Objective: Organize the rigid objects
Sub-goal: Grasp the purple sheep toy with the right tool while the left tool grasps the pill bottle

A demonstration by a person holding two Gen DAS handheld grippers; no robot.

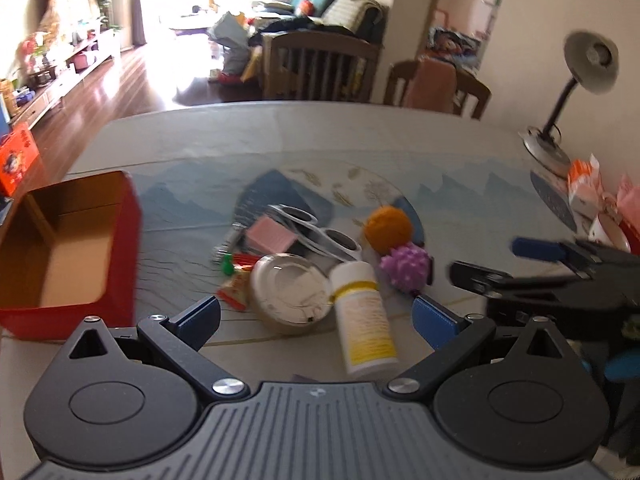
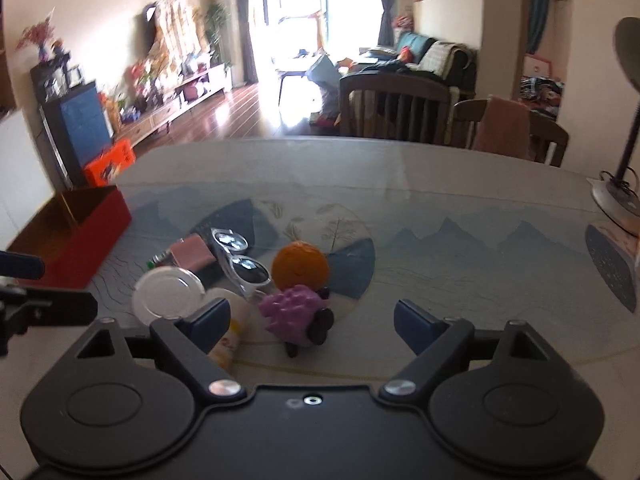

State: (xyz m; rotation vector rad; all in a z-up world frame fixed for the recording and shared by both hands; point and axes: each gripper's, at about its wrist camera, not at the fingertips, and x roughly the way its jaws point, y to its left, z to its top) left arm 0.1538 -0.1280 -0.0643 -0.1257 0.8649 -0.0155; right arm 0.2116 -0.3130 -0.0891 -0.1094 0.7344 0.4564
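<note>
A pile of small objects lies mid-table: a white pill bottle (image 1: 364, 312) on its side, a round tin with clear lid (image 1: 290, 292), white sunglasses (image 1: 320, 234), a pink block (image 1: 270, 236), an orange plush ball (image 1: 388, 226) and a purple spiky toy (image 1: 406, 266). An open red box (image 1: 72, 248) stands to the left. My left gripper (image 1: 316, 316) is open and empty, just short of the bottle and tin. My right gripper (image 2: 312, 324) is open and empty, above the purple toy (image 2: 292, 312), and also shows in the left wrist view (image 1: 516, 256).
A desk lamp (image 1: 576, 92) and packets (image 1: 588, 188) stand at the table's right edge. Wooden chairs (image 1: 320, 68) stand behind the far edge. The patterned tablecloth (image 1: 460, 184) covers the table. A red wrapper and green piece (image 1: 234, 276) lie by the tin.
</note>
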